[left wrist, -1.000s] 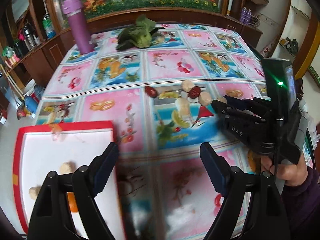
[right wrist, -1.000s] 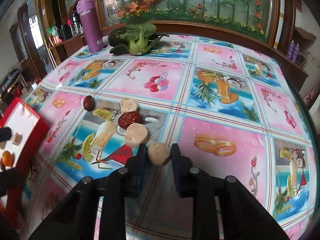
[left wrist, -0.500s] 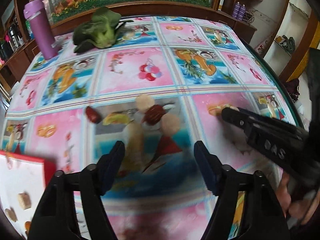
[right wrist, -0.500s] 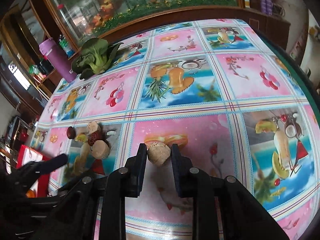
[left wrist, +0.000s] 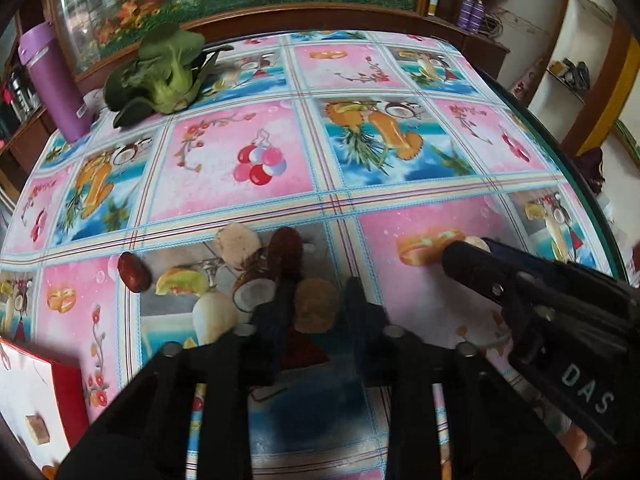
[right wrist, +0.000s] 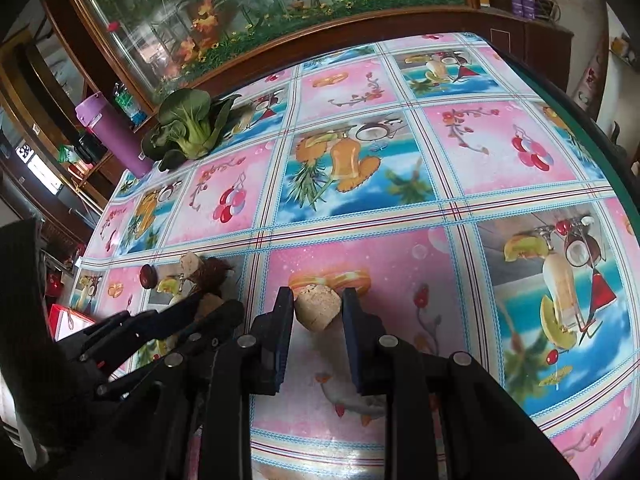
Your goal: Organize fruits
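Note:
In the left wrist view my left gripper [left wrist: 318,298] is shut on a tan round fruit piece [left wrist: 316,312] at the near edge of a small pile on the table. Behind it lie a dark red date [left wrist: 286,246], another tan piece [left wrist: 236,244] and a red date [left wrist: 134,272] further left. My right gripper [right wrist: 316,300] is shut on a second tan piece [right wrist: 318,308], held just over the pink square right of the pile. The red tray [left wrist: 66,388] with a white floor sits at the lower left and holds a small cube [left wrist: 38,428].
A bok choy [left wrist: 168,76] and a purple bottle [left wrist: 52,84] stand at the table's far left. A wooden cabinet with a glass front runs behind the table. The rounded table edge [left wrist: 580,184] curves along the right.
My left gripper swung from above the tray to the pile and went from open to shut on a tan piece. My right gripper carried its tan piece rightward, away from the pile.

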Action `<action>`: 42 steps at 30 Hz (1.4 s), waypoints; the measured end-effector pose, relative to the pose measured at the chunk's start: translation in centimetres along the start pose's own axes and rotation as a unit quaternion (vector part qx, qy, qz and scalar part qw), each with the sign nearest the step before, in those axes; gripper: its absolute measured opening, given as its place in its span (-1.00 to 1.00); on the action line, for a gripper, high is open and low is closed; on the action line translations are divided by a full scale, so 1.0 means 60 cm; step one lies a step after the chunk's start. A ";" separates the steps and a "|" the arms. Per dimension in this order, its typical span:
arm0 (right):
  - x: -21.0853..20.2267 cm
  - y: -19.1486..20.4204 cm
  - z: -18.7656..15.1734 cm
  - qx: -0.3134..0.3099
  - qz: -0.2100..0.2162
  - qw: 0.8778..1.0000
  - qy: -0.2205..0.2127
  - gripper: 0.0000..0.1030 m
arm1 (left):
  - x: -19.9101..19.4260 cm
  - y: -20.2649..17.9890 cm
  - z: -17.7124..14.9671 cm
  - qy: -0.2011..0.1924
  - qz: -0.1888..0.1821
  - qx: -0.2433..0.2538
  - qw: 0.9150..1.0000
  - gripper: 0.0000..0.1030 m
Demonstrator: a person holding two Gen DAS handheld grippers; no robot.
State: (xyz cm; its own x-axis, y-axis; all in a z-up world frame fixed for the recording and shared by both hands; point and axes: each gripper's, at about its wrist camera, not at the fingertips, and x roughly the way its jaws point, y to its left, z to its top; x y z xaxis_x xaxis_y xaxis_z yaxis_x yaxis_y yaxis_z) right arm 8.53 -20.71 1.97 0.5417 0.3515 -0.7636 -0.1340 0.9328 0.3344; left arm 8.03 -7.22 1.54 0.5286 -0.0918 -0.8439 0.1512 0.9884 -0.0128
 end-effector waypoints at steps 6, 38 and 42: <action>0.003 -0.007 0.000 0.008 0.002 1.000 -0.001 -0.54 | -0.021 -0.017 -0.036 0.003 -0.001 0.015 1.000 -0.50; -0.066 0.183 -0.136 -0.086 0.089 0.988 -0.087 -0.55 | -0.301 0.249 -0.307 -0.084 0.043 -0.130 0.987 -0.50; -0.071 0.216 -0.158 -0.120 0.099 0.983 -0.095 -0.55 | -0.306 0.258 -0.316 -0.093 0.068 -0.127 0.985 -0.50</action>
State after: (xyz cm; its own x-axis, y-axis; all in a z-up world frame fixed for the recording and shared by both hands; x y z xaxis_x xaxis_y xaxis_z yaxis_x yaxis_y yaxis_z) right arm -3.38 -9.36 4.36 0.6275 0.5287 -0.5716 -0.4318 0.8472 0.3095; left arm -15.14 12.03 6.65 0.6768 0.0464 -0.7347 -0.1325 0.9894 -0.0596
